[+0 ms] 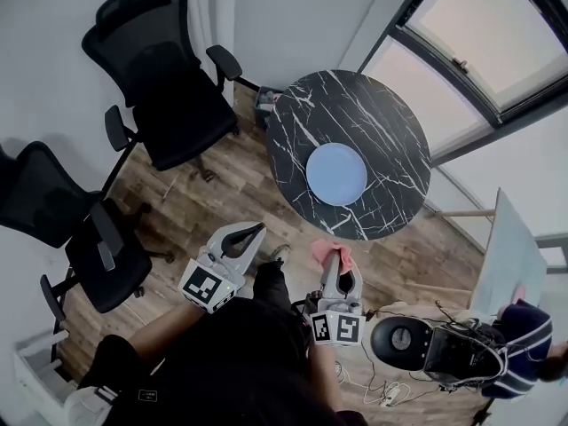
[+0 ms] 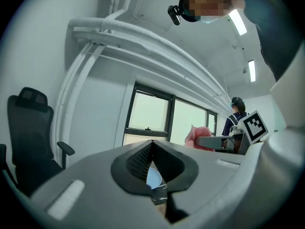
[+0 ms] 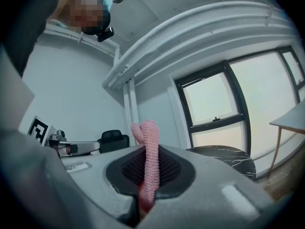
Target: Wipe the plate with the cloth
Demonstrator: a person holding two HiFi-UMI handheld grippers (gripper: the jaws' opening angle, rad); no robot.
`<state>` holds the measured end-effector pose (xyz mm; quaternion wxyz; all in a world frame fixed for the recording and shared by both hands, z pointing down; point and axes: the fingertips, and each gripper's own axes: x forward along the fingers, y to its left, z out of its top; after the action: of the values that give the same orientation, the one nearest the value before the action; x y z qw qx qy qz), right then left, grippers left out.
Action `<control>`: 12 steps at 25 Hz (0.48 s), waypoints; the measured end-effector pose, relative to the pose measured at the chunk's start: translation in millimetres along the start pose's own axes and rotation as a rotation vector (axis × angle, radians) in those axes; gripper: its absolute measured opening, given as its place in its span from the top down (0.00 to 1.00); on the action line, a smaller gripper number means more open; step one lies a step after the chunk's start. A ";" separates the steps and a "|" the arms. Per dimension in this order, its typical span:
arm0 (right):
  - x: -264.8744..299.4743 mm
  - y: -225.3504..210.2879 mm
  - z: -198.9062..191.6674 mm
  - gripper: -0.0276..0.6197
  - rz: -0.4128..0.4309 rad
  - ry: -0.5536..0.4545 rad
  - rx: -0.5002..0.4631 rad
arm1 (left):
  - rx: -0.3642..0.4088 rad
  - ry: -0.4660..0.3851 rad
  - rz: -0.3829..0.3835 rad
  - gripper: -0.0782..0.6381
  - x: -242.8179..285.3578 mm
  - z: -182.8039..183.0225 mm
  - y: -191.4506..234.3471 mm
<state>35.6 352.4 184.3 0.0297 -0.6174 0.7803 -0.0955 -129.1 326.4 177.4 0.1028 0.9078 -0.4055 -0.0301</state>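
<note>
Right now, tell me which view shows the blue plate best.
The head view: the whole plate lies in sight from above on the round black table. The left gripper view catches only a blue sliver of it, low in the frame. The right gripper view shows the table but no plate that can be made out.

The right gripper (image 3: 148,173) has its jaws pressed together on a pink knitted cloth (image 3: 148,147), whose folded end stands upright above the dark pads. Beyond the jaws to the right is a round black marble table (image 3: 224,157) with white veining, below a dark-framed window (image 3: 214,99) in a pale wall. To the left, the left gripper (image 3: 90,147) reaches in level, with a black office chair (image 3: 114,140) just behind its tip.
</note>
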 end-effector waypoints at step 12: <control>82.7 -93.2 -0.8 0.94 0.101 0.034 -0.023 | 0.045 0.039 0.052 0.89 142.0 -13.0 16.2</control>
<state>105.2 251.9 208.3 0.0138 -0.5758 0.8119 -0.0953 -44.1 212.5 197.6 0.0909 0.8994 -0.4276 -0.0003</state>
